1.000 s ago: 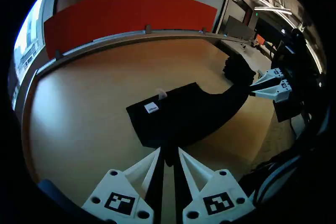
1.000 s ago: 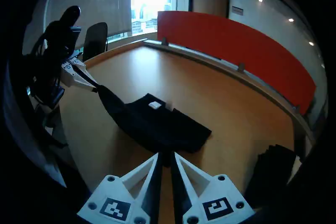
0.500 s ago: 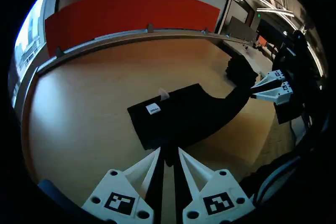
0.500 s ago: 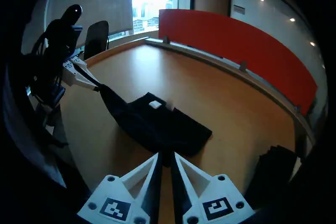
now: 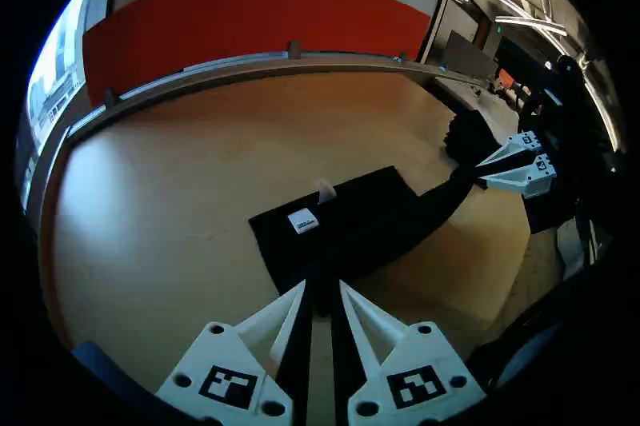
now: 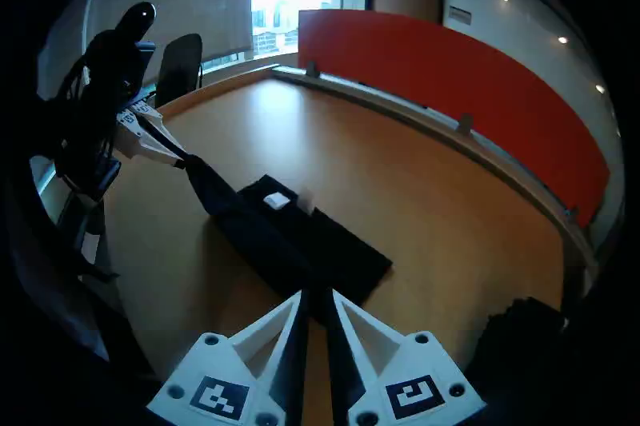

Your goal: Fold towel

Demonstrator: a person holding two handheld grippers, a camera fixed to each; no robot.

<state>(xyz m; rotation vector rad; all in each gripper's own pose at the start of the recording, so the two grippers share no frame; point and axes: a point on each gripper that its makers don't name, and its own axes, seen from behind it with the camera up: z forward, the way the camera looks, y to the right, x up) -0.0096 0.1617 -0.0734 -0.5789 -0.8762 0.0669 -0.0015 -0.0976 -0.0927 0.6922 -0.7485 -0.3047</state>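
Note:
A black towel (image 5: 360, 214) with a white label (image 5: 302, 221) lies on the wooden table (image 5: 176, 210). Its near edge hangs lifted and stretched between both grippers. My left gripper (image 5: 322, 292) is shut on one corner. In the left gripper view my right gripper (image 5: 484, 173) pinches the other corner at the right. In the right gripper view the towel (image 6: 320, 246) and its label (image 6: 278, 201) lie ahead, and my right gripper (image 6: 317, 298) is shut on its corner. The left gripper (image 6: 181, 159) holds the far corner at the left, held by a dark-sleeved person.
A stack of dark folded cloth (image 5: 470, 134) sits near the table's right side, also seen low right as a dark stack (image 6: 520, 334). A red partition (image 5: 256, 22) lines the table's far edge. A black chair (image 6: 178, 66) stands by the window.
The held edge has been pulled straighter and tauter between the grippers. The towel on the table looks narrower and has slid a little with the grippers.

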